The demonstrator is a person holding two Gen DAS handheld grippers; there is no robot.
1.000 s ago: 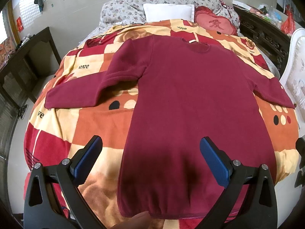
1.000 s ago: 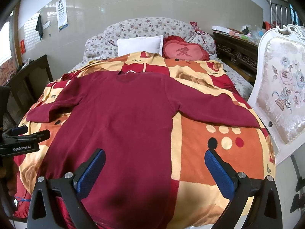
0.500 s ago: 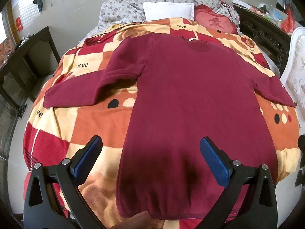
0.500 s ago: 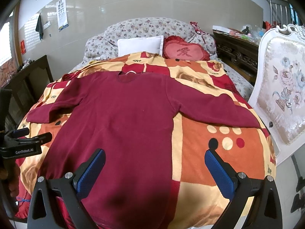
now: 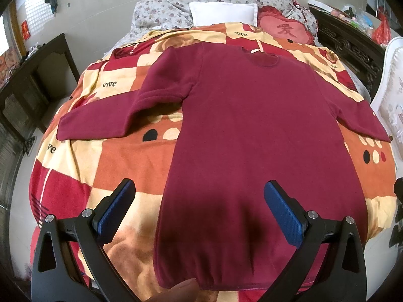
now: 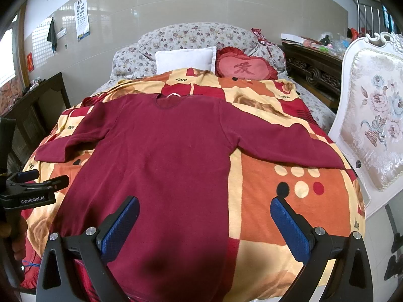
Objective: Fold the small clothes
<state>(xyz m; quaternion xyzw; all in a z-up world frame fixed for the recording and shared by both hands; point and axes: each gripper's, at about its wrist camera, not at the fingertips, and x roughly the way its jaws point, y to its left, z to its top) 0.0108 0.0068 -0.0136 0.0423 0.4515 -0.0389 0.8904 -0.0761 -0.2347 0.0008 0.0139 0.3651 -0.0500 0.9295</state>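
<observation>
On the bed, at its foot end: dark red long-sleeved garment (image 5: 254, 136) spread flat, front up, on a checked blanket (image 5: 121, 161), neckline toward the pillows, hem nearest the cameras, both sleeves laid out sideways. Spread so, presumably, to expose sleeves and side seams for a first fold; no fold yet made.

Left gripper (image 5: 200, 207), left wrist view: jaws released and wide apart, poised above the hem region, straddling the garment's left edge, touching nothing, likely lined up for a grasp at hem or side. Fingertip-like pale shape at the bottom edge of that view, too cropped to identify.

Right gripper (image 6: 205, 220), right wrist view: jaws likewise spread, empty, above the garment's right half and the adjoining blanket. Left gripper also visible there at the left margin, held level beside the bed.

Legible writing: "GenRobot.AI" in white on the left gripper's body (right wrist view); "love" printed repeatedly on the blanket; a single Chinese character on the heart-shaped red cushion (image 6: 245, 69) beside the white pillow (image 6: 186, 59); an eye chart (image 6: 82, 15) on the wall, its rows too small to read.
</observation>
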